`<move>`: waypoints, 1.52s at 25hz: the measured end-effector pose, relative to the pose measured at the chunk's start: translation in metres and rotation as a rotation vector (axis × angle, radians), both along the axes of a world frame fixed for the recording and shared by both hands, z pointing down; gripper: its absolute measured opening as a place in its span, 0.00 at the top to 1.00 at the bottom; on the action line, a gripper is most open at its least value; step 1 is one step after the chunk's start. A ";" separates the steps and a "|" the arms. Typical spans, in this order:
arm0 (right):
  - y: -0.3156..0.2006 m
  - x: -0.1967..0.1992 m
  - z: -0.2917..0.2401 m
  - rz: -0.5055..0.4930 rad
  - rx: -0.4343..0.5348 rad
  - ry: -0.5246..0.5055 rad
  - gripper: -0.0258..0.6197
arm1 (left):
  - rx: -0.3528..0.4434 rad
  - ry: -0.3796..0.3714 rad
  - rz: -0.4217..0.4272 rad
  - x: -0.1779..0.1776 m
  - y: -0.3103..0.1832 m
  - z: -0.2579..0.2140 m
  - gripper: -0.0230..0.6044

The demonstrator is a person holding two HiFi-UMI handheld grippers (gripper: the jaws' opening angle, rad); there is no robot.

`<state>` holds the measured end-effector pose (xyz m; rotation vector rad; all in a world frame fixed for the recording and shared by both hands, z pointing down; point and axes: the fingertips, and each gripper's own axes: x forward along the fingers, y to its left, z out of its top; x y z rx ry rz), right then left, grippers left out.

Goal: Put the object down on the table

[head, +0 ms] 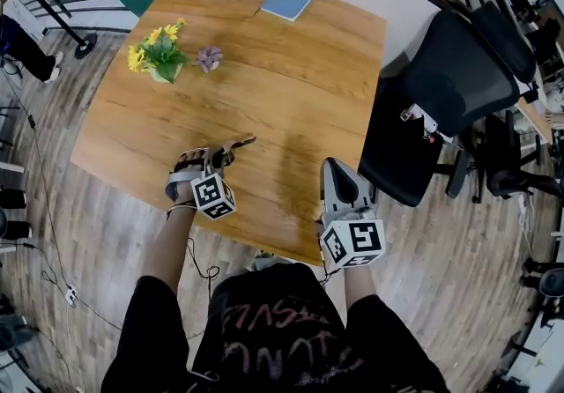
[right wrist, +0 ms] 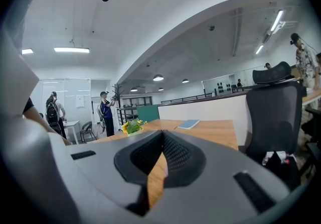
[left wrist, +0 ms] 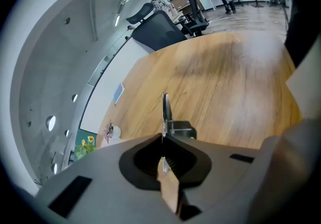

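**Object.** The object (left wrist: pixel 164 110) is a thin, flat, metal-looking piece with a dark block at its side. The left gripper view shows it edge-on, projecting forward past the jaw tips. In the head view it points up and to the right over the near left part of the tabletop (head: pixel 291 83). No view settles whether it touches the wood.

**Left gripper.** The left gripper (head: pixel 222 153) has its jaws clamped on the object's near end and is tilted down toward the tabletop.

**Right gripper.** The right gripper (head: pixel 335 166) lies low at the near right edge. Its jaws are together with nothing between them, and it plays no part in the step.

**Surroundings.** The potted yellow flowers (head: pixel 159 52), the small purple flower (head: pixel 209 57) and the blue book (head: pixel 288 1) sit well apart at the far side. A black office chair (head: pixel 449 92) stands off the right edge. The wood ahead of the object is bare.

**Assessment.** The step in hand appears to be the final lowering and release.

**Recommendation.**
- The object should come down until its long flat side, not its thin edge, bears on the wood. Set on edge, a piece this thin would likely tip over.
- The jaws should part only once the object is supported.
- The gripper should then back out along its own line, so the pads do not drag the piece.
- The placement should stay inboard of the near edge.
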<state>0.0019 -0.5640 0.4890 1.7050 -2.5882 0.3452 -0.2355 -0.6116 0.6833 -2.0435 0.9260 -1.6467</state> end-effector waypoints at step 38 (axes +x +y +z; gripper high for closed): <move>-0.010 -0.002 0.017 -0.005 -0.045 -0.017 0.95 | -0.180 -0.069 0.047 0.013 0.016 0.044 0.84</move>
